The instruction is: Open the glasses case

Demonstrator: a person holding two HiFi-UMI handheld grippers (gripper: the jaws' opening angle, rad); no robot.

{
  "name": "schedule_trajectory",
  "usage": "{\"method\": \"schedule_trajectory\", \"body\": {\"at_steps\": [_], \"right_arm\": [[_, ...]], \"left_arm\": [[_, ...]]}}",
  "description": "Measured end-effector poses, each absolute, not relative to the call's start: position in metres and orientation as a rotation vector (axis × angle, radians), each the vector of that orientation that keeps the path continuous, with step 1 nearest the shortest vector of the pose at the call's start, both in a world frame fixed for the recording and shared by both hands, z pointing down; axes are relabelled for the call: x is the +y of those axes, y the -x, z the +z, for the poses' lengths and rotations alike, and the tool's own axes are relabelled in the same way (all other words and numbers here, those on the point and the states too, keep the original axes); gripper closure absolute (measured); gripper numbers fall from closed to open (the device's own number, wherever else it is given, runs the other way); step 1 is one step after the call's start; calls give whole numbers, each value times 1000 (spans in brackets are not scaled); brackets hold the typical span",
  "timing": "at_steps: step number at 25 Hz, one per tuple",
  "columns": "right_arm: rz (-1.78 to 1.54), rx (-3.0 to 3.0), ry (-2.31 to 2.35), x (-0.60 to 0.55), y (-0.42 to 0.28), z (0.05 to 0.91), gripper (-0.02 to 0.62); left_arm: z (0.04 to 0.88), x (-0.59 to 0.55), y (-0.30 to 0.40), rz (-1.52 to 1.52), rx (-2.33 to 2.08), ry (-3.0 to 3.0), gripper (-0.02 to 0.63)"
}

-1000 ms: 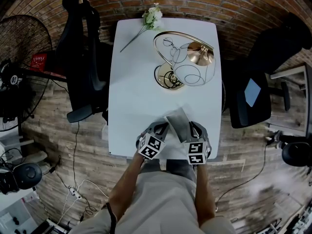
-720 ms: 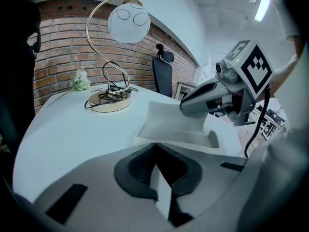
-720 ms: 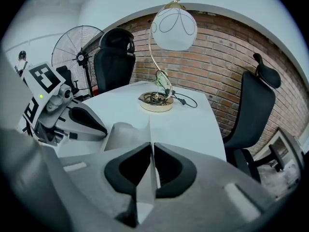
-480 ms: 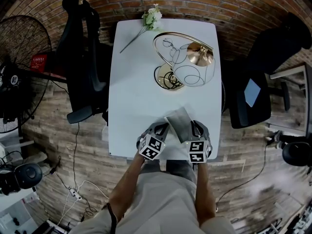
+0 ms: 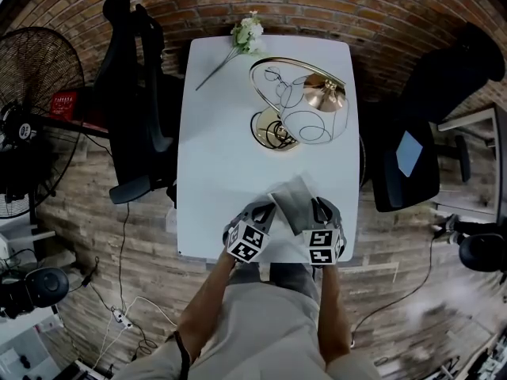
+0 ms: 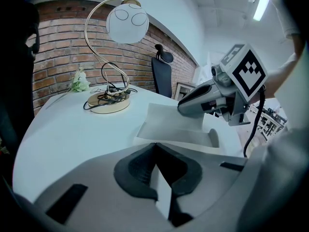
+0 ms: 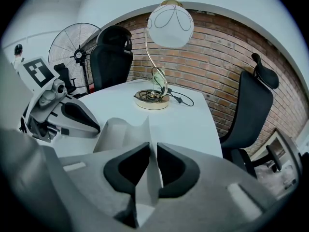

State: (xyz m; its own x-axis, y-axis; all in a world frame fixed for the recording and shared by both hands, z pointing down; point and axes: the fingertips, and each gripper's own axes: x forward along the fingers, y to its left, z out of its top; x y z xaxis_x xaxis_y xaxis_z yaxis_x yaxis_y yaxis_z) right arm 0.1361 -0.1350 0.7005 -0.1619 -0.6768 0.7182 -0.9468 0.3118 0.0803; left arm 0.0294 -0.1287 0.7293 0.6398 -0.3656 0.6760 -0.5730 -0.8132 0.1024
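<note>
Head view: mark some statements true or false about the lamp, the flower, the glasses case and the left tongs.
The lamp stands on the table. True.
The flower lies beside the glasses case. False: the flower lies at the far end, the glasses case at the near edge.
The left tongs grip the glasses case. True.
The glasses case is shut. False: it gapes open.
The fan stands on the table. False: it stands on the floor.

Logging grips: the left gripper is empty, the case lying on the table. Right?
No: the left gripper is shut on the flap of the case, as the left gripper view shows. The case does lie on the table.
</note>
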Motion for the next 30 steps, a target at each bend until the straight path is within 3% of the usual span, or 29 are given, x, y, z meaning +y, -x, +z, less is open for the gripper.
{"method": "schedule_trajectory", "body": {"at_steps": [18, 30], "right_arm": [[464, -1957, -1445, -133, -127, 685, 553], [312, -2072, -1626, -128, -119, 592, 555]], "left_arm": [[720, -130, -28, 942, -753, -2578, 603], [628, -155, -15, 695, -906, -2724, 603]]}}
